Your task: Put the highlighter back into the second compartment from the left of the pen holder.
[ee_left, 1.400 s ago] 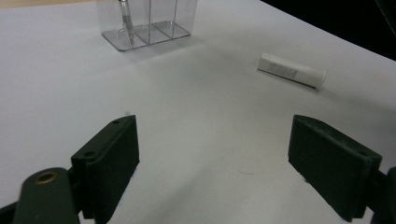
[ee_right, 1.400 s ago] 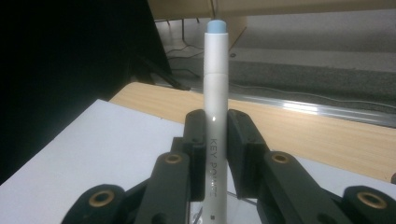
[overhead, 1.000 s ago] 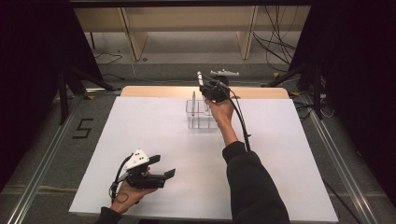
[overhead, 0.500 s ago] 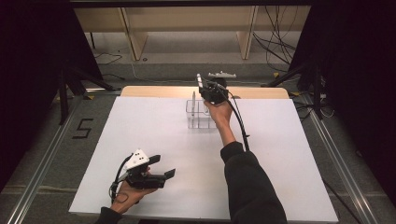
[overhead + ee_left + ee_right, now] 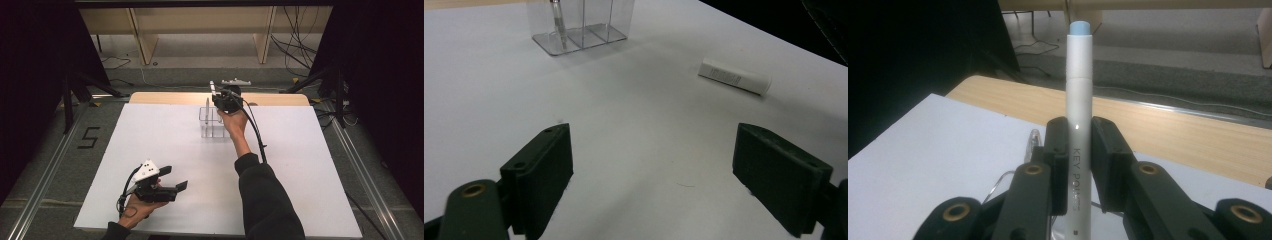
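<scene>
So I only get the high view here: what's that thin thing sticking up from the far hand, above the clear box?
Observer: The right gripper view shows a white pen with a pale blue end, held upright; the right gripper is shut on it.
Operator: Is anything in the clear box?
Observer: Yes. In the left gripper view the clear organizer has one slim pen standing in an end compartment.
Operator: And the near hand, is it holding anything?
Observer: No. The left gripper is open over bare table, and a white tube lies on its side ahead of it.
</scene>
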Demonstrator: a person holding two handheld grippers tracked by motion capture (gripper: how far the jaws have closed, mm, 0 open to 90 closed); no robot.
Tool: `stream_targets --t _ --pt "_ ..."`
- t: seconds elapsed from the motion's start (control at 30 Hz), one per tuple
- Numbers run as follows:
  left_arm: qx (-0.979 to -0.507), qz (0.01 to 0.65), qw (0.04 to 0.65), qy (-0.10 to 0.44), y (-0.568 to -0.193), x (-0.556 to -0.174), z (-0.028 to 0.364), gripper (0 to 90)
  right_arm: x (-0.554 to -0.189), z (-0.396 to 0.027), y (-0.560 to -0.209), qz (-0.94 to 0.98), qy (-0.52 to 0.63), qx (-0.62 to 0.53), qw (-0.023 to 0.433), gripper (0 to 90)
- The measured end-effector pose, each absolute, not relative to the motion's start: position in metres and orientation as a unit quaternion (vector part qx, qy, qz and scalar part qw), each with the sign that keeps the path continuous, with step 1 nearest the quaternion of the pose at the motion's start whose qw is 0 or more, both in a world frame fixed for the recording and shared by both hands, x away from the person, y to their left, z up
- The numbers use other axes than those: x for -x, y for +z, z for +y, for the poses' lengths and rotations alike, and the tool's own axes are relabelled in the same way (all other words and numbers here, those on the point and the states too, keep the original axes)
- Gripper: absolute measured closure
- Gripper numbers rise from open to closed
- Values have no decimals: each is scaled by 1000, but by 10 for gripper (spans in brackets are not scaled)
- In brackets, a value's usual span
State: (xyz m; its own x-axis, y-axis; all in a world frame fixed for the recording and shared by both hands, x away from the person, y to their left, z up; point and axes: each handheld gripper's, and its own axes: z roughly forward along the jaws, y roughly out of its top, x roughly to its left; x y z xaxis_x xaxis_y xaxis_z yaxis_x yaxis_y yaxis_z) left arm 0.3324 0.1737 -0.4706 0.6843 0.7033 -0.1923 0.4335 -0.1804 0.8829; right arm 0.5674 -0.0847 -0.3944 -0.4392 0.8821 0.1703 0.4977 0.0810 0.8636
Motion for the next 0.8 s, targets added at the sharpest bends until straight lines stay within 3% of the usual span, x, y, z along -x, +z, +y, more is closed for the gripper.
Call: stream_targets --t 0.8 --pt "-759 374 517 132 -471 -332 173 160 -564 -86 -407 710 464 -491 201 783"
